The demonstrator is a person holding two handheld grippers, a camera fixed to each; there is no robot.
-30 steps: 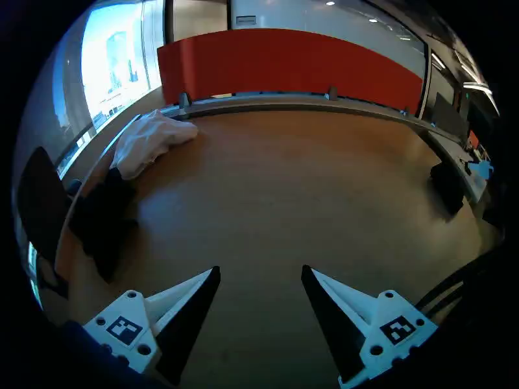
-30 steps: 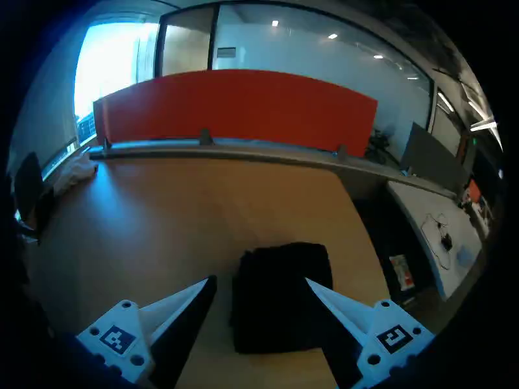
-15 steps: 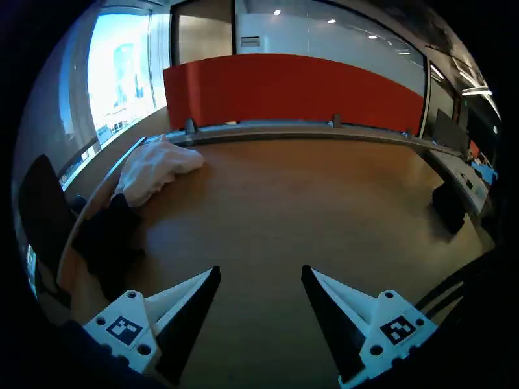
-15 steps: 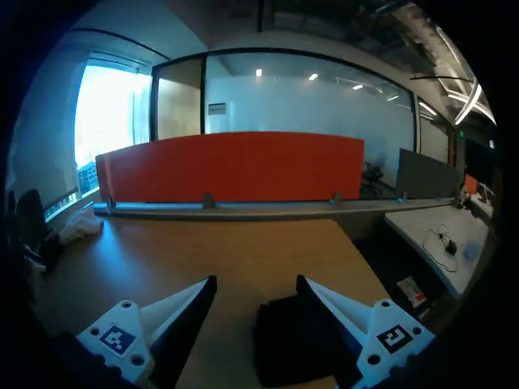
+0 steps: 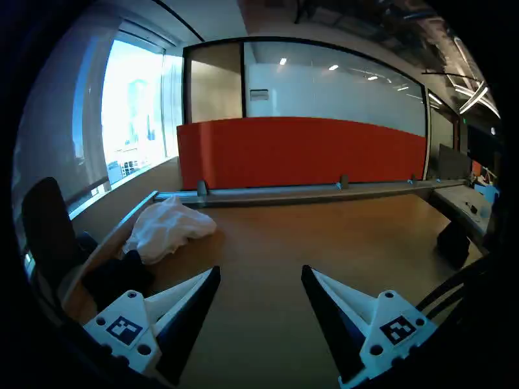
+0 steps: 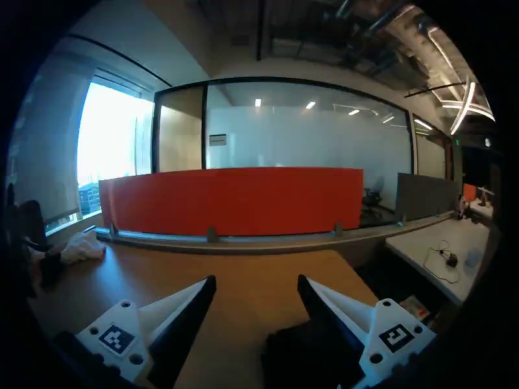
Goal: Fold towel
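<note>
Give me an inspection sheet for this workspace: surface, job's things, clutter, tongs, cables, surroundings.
Surface: wooden table, with a rail along its far edge.
Job's things: white towel, crumpled near the far left corner; black folded cloth on the table, partly behind a finger of the right tongs.
Clutter: dark heap beside the white towel, at the table's left edge.
Grippers: left tongs open, holding nothing; right tongs open, holding nothing.
Cables: black cables low on the right of the left gripper view; a cable on the neighbouring white desk.
Surroundings: red divider behind the table; window; chair.
</note>
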